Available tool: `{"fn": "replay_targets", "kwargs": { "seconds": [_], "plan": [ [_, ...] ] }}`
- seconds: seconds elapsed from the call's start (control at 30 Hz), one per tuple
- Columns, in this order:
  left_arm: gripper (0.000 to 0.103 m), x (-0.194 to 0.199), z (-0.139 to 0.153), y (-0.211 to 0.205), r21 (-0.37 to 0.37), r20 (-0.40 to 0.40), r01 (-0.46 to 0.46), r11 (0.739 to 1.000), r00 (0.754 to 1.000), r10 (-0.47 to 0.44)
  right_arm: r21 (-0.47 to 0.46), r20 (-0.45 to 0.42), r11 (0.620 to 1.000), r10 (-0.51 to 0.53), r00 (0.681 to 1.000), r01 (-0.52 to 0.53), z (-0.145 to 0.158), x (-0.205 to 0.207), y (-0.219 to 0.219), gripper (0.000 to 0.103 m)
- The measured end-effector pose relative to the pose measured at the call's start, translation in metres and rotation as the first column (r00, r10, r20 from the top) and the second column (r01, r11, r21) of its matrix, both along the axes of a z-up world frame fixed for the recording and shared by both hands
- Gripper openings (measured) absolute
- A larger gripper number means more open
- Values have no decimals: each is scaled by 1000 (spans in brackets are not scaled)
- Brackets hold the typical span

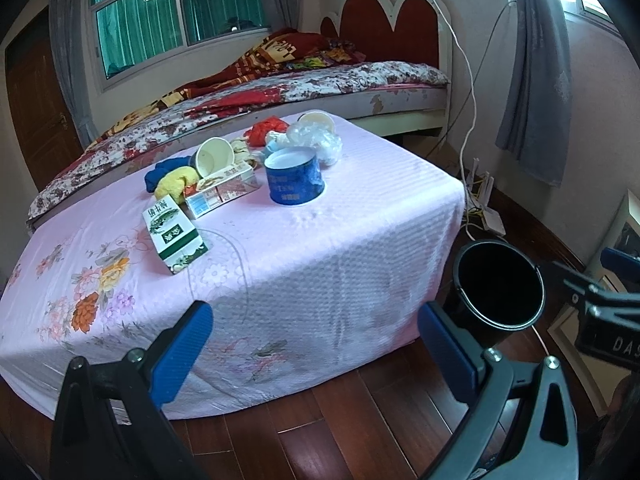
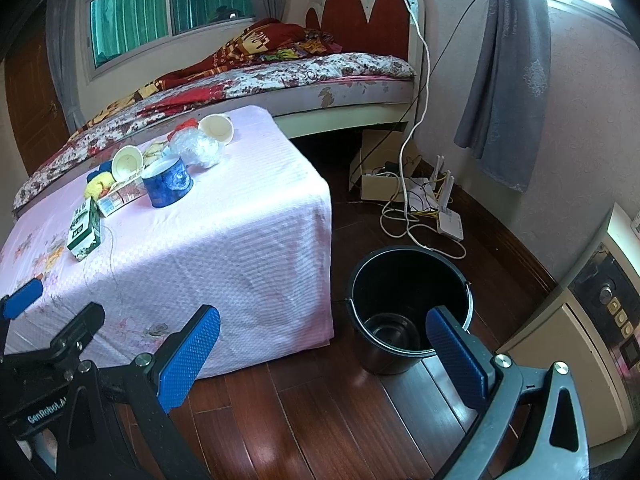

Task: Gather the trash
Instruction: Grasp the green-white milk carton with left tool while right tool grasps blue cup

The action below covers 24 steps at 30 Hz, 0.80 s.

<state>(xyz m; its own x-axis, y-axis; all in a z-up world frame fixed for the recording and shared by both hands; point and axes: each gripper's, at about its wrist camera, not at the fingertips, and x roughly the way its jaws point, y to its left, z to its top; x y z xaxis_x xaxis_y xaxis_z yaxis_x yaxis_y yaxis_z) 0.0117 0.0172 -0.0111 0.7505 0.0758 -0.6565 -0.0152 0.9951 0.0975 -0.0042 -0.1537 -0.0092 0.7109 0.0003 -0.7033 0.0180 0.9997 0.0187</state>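
A low table under a pink floral cloth (image 1: 340,248) holds a heap of trash: a blue paper tub (image 1: 295,176), a green-and-white carton (image 1: 175,233), a flat red-and-white box (image 1: 224,190), two white paper cups (image 1: 212,156) (image 1: 318,121), crumpled clear plastic (image 1: 316,140), yellow, blue and red rags. A black bucket (image 2: 408,304) stands on the floor right of the table, empty. My left gripper (image 1: 316,340) is open and empty, in front of the table's near edge. My right gripper (image 2: 324,348) is open and empty, beside the bucket.
A bed (image 1: 280,84) with a floral quilt runs behind the table. Cables, a router (image 2: 448,216) and a cardboard box (image 2: 380,176) lie on the wood floor by the wall. A cabinet (image 2: 592,320) stands at the right. Grey curtains hang at the window.
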Motion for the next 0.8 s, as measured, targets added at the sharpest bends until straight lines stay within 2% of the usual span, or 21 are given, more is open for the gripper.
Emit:
{"fn": "replay_targets", "kwargs": {
  "seconds": [0.17,0.33,0.53,0.63,0.8],
  "plan": [
    [102,12,-1,14,4,3,-26,1000,1000,26,-24,-10,998,52,999,-53,1,13,17,103],
    [102,29,-2,37,27,25,-86,996,996,86,-6,6,987,159,987,-159,10,33,44,103],
    [102,59,-13,83,0,22,-156,988,987,156,16,15,965,260,965,-261,4,79,85,103],
    [102,80,-23,111,-21,10,-229,973,973,229,31,21,951,308,951,-309,-6,106,103,103],
    [102,107,-31,136,-83,4,-302,950,953,303,45,36,923,380,924,-381,-17,142,129,103]
  ]
}}
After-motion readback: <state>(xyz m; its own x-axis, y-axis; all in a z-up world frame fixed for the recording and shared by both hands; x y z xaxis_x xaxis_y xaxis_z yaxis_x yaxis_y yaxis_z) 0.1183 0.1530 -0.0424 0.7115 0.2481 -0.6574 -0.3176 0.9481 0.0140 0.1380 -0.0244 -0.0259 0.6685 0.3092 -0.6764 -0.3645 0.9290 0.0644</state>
